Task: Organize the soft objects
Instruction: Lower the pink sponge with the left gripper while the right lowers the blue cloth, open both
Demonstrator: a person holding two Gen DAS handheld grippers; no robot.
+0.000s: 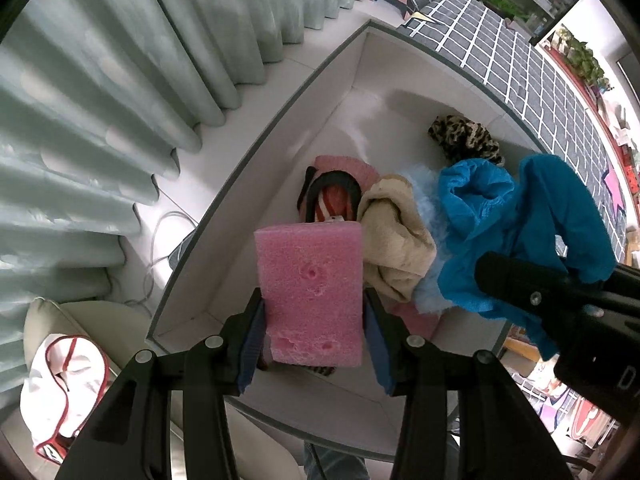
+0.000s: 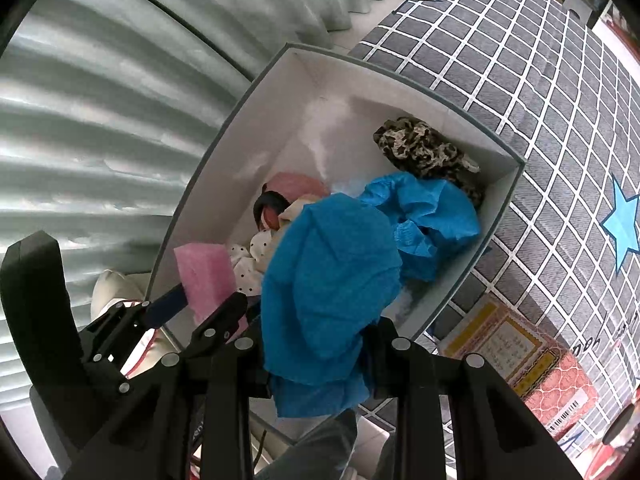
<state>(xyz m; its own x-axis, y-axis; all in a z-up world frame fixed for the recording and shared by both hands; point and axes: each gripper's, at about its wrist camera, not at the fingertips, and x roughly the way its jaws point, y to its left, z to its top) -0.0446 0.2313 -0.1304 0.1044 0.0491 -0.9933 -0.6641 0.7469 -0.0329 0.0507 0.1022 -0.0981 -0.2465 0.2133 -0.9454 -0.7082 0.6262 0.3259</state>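
Observation:
My left gripper [image 1: 314, 336] is shut on a pink sponge [image 1: 312, 292], held upright above the near end of a white box [image 1: 256, 148]. In the right wrist view the same pink sponge [image 2: 208, 276] shows at the left between the left gripper [image 2: 196, 308] pads. My right gripper [image 2: 320, 364] is shut on a blue cloth [image 2: 332, 280] that hangs over the white box [image 2: 208, 168]; the blue cloth [image 1: 520, 232] drapes at the right in the left wrist view. Inside the box lie a leopard-print cloth [image 1: 464, 140], a beige cloth [image 1: 396, 240] and a pink item [image 1: 344, 168].
A pleated pale green curtain [image 1: 100, 120] hangs left of the box. A grey bed cover with a white grid [image 2: 520, 80] lies to the right. A white bag with red trim [image 1: 64, 384] rests on a cream cushion at the lower left. A cable [image 1: 160, 240] lies on the floor.

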